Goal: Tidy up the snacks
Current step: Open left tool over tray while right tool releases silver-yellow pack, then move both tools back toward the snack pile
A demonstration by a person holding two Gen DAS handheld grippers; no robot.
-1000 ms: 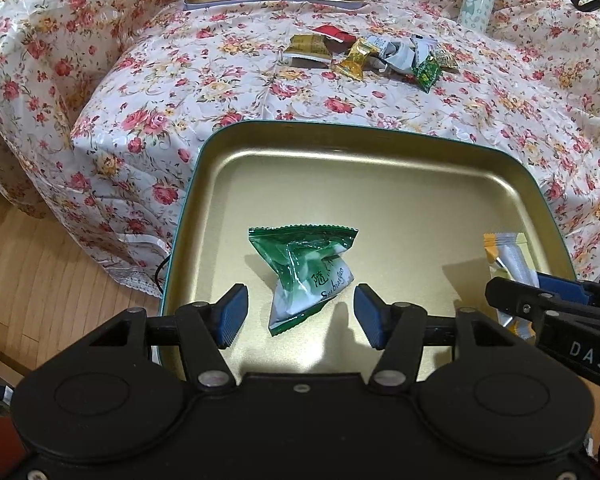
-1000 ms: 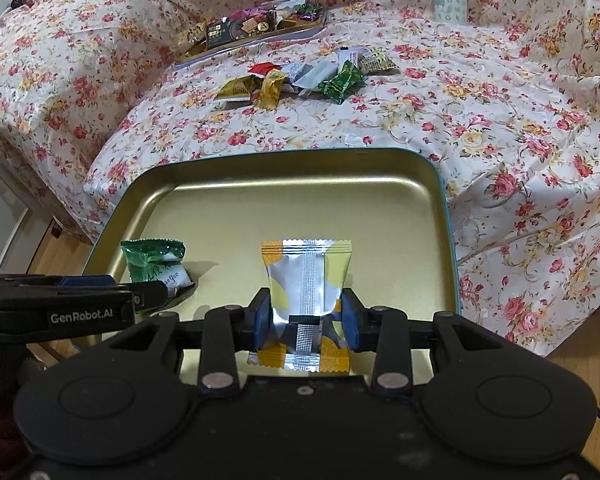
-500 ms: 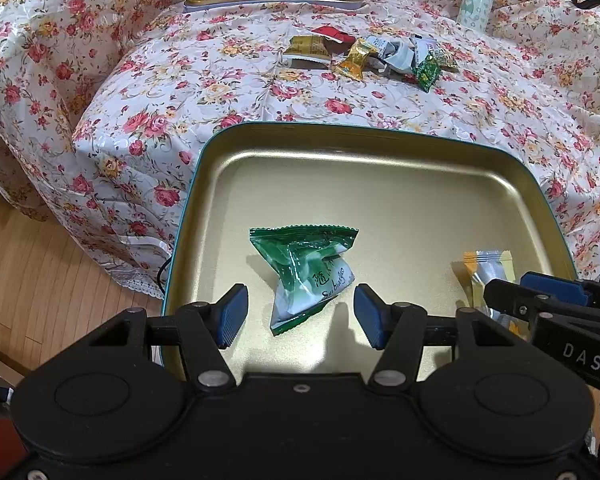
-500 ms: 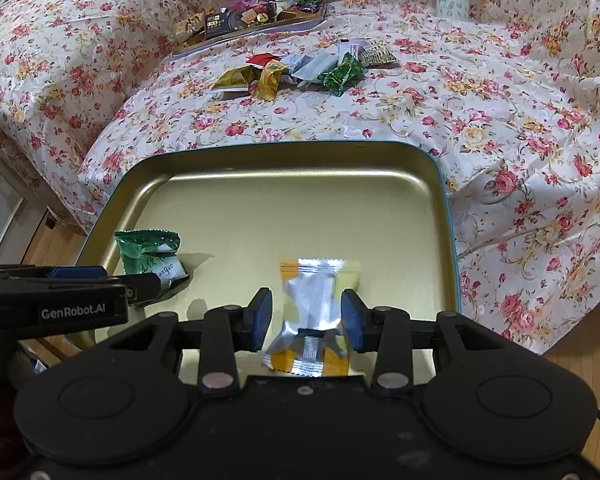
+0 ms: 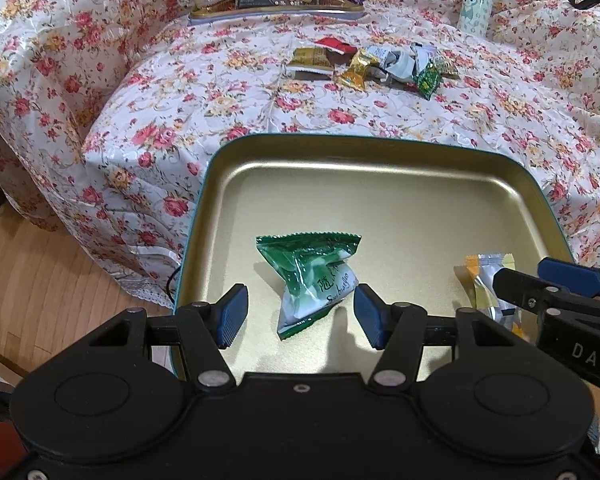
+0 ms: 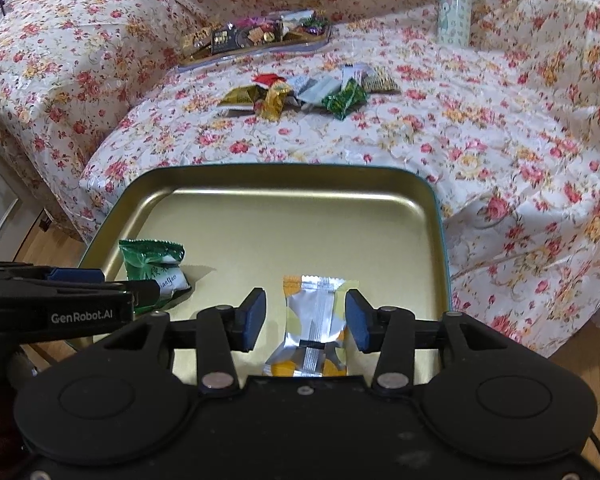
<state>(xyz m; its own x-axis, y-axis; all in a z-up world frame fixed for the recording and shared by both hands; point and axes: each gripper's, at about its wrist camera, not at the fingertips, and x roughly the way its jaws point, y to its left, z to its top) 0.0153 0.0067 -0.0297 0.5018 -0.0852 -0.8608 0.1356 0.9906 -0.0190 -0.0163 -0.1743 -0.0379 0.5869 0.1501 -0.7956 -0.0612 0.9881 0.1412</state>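
A gold tin tray [image 5: 380, 184] [image 6: 284, 208] with a teal rim sits at the near edge of the flowered surface. In it lies a green snack packet [image 5: 314, 276] [image 6: 156, 264], between the fingers of my open left gripper [image 5: 298, 316], whose pads stand clear of it. A silver and yellow snack packet [image 6: 316, 320] [image 5: 484, 280] lies in the tray between the pads of my right gripper [image 6: 305, 320], whose jaws are opening and no longer press on it. Each gripper shows at the edge of the other's view.
A pile of several loose wrapped snacks [image 5: 376, 64] [image 6: 308, 92] lies on the flowered cloth [image 5: 260, 100] beyond the tray. Farther back stands a second tray full of snacks [image 5: 276, 0] [image 6: 256, 40]. A pale bottle [image 5: 480, 0] [image 6: 454, 12] stands at the back right. Wooden floor [image 5: 40, 272] lies below left.
My right gripper has opened and let go of the silver and yellow packet, which has dropped to lie in the tray. The left gripper and green packet have not moved.
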